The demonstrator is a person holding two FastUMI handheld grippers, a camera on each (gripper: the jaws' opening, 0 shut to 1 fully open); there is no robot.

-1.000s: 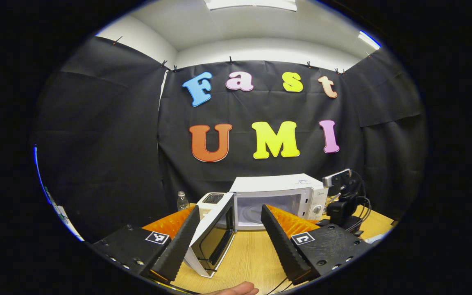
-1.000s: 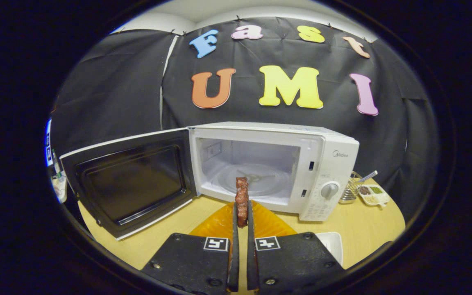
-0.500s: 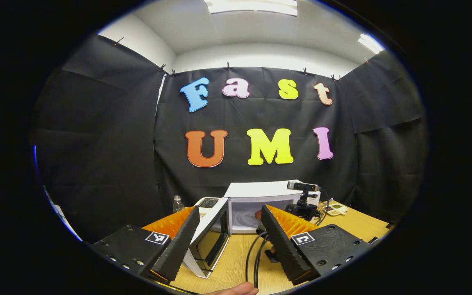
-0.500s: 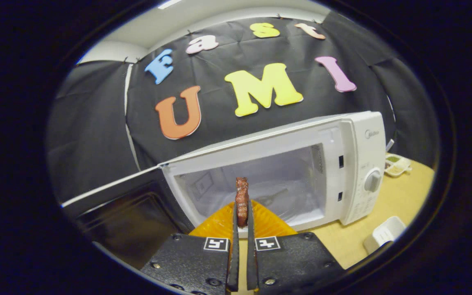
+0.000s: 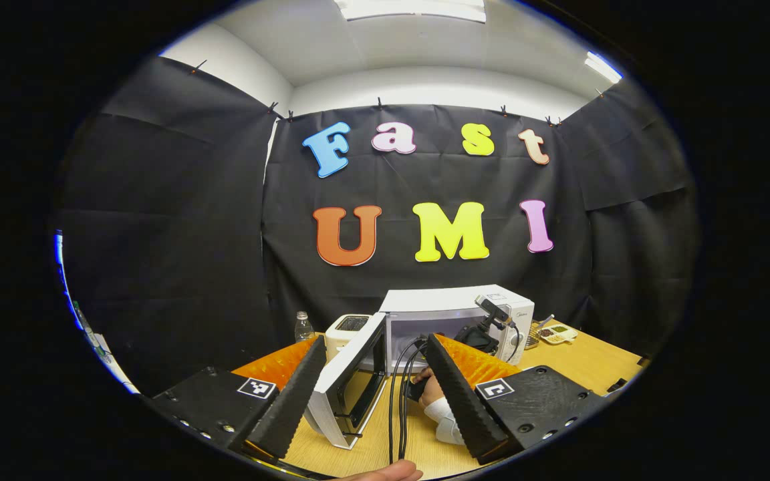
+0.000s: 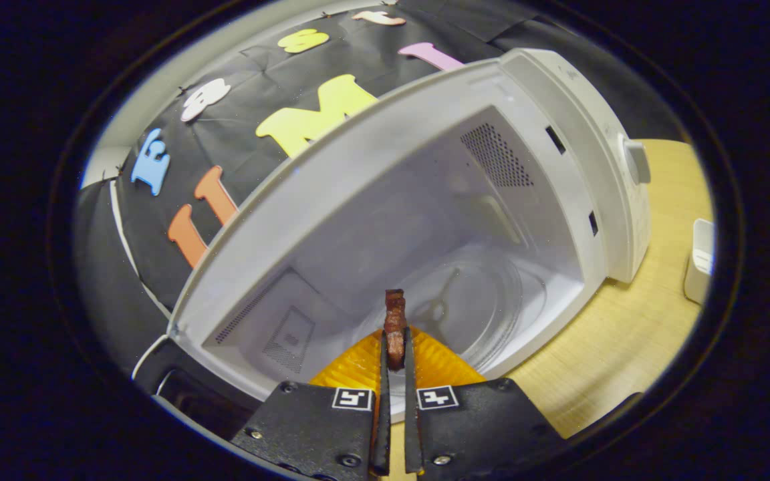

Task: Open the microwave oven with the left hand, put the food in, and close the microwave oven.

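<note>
The table [image 5: 579,364] is light wood and carries everything else. On it stands the white microwave [image 5: 455,321], its door [image 5: 351,377] swung wide to the left, dark window facing inward. In the right gripper view the cavity [image 6: 425,220] is seen from close at its mouth, tilted, with pale walls, a vent grid on the right wall and the glass turntable [image 6: 472,300] on the floor. The dial [image 6: 635,160] sits on the control panel at the right.

A toaster [image 5: 348,327] stands just left of the microwave, and a clear bottle [image 5: 302,327] is beside that. To the right of the microwave a small tray [image 5: 559,332] of seasonings rests on the table. A white container [image 6: 698,260] sits on the table near the microwave's right side.

The left gripper [image 5: 375,374] is held back from the microwave, its fingers spread wide apart with nothing between them; the door shows in the gap.

The right gripper [image 6: 395,364] is at the cavity's opening, its fingers pressed together on the food [image 6: 395,321], a thin reddish-brown piece standing upright above the fingertips, over the front edge of the turntable. In the left gripper view it appears at the microwave front, with a hand [image 5: 428,391] and white sleeve [image 5: 445,421] behind it and black cables [image 5: 398,394] trailing down.
</note>
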